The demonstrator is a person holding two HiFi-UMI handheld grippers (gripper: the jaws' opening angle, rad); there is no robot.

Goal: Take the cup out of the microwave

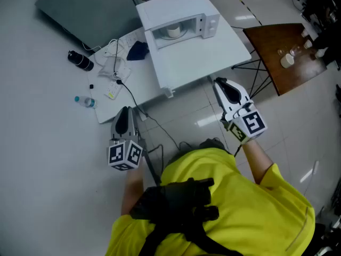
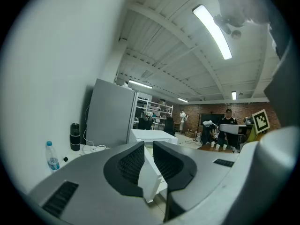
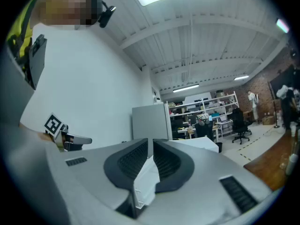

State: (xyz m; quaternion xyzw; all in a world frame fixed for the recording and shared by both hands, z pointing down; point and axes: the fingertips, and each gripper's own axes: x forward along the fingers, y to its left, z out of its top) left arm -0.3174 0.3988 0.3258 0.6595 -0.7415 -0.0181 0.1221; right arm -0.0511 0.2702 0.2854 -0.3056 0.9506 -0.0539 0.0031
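**Person with two hand-held grippers stands back from a microwave that has a cup inside**

Seen from a head camera looking steeply down, a person in a yellow top faces a white table. A white microwave sits at the table's far end. Its cavity faces the person and its control panel is on the right. The door cannot be made out. A small pale cup stands upright inside, near the middle, on what looks like the round turntable plate. Nothing else shows in the cavity, and whether the cup holds anything cannot be seen.

The left gripper and the right gripper are both held near the person's body, well apart from the microwave. In each gripper view the two ribbed black pads are drawn almost together, with only a thin slit between them. Neither gripper holds anything.

The cup is probably light and stiff, with a smooth wall that could slip between the pads. It may also be breakable. A sensible hold would pinch one side wall just below the rim, or a handle if there is one; none is visible. The cup should stay upright in case it holds liquid.

To the left lie cables, a black flask and a water bottle. A brown table stands to the right.
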